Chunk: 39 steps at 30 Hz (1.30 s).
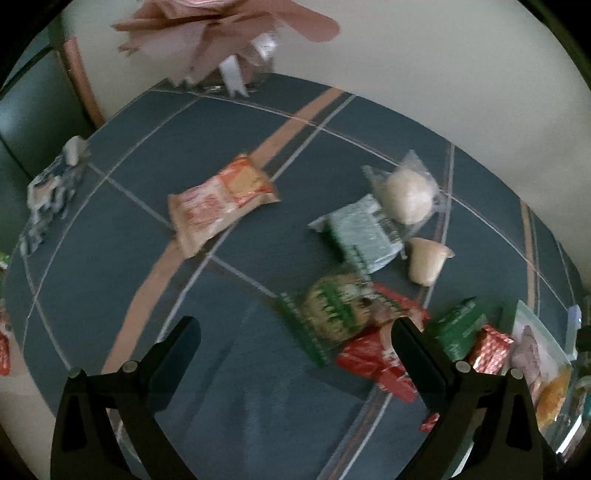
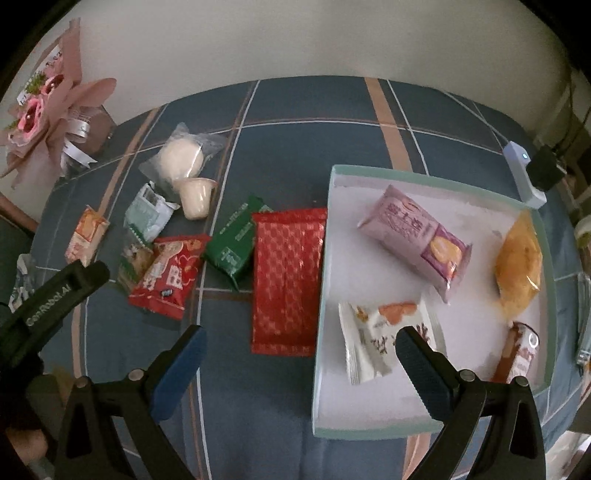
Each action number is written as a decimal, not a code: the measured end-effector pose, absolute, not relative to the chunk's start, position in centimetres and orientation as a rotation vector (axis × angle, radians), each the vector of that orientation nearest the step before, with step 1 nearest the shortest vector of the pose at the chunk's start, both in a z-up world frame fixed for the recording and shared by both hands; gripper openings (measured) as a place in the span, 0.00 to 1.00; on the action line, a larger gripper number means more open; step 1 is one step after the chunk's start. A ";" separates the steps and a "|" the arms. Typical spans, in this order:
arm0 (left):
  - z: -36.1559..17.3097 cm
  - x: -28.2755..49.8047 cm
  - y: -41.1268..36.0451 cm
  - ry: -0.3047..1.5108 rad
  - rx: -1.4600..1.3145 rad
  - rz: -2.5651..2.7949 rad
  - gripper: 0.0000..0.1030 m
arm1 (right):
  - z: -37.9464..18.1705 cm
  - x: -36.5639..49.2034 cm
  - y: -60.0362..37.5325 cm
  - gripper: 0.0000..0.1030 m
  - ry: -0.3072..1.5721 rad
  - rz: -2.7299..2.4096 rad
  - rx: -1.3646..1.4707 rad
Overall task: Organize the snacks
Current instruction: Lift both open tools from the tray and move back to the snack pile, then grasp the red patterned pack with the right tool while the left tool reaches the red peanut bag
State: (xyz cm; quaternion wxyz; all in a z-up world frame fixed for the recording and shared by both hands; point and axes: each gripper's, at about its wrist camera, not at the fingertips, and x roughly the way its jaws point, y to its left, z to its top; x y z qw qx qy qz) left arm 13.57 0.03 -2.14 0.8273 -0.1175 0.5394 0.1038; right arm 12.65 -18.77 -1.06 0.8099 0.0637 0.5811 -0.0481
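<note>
Left wrist view: looks down and forward over plaid tablecloth (image 1: 110,295) from left, angled toward wall, blurred. Right wrist view: looks down from near edge, close over tray (image 2: 436,173). Shared: green packet (image 1: 461,328) (image 2: 236,240), cup (image 1: 426,260) (image 2: 195,197), bouquet (image 1: 207,33) (image 2: 48,103).

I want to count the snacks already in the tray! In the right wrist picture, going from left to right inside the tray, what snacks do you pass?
White packet with an orange heart → purple packet → brown packet, with the yellow snack bag above it at about the same place across.
</note>
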 end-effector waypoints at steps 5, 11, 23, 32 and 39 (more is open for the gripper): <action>-3.1 14.6 -1.2 1.183 -0.262 0.143 0.99 | -1.8 13.9 -19.1 0.95 1.232 -0.079 0.163; -3.9 15.5 -2.5 1.212 -0.263 0.080 1.00 | -2.6 15.1 -19.7 0.75 1.232 -0.056 0.203; -4.7 16.0 -2.6 1.248 -0.278 0.054 0.99 | -2.3 17.2 -20.0 0.61 1.179 -0.027 0.214; -5.1 16.3 -1.8 1.256 -0.322 0.060 0.99 | -3.1 18.4 -19.4 0.56 1.182 -0.006 0.193; -5.2 16.5 -1.4 1.272 -0.328 0.056 0.99 | -4.4 18.3 -18.8 0.55 1.227 -0.006 0.164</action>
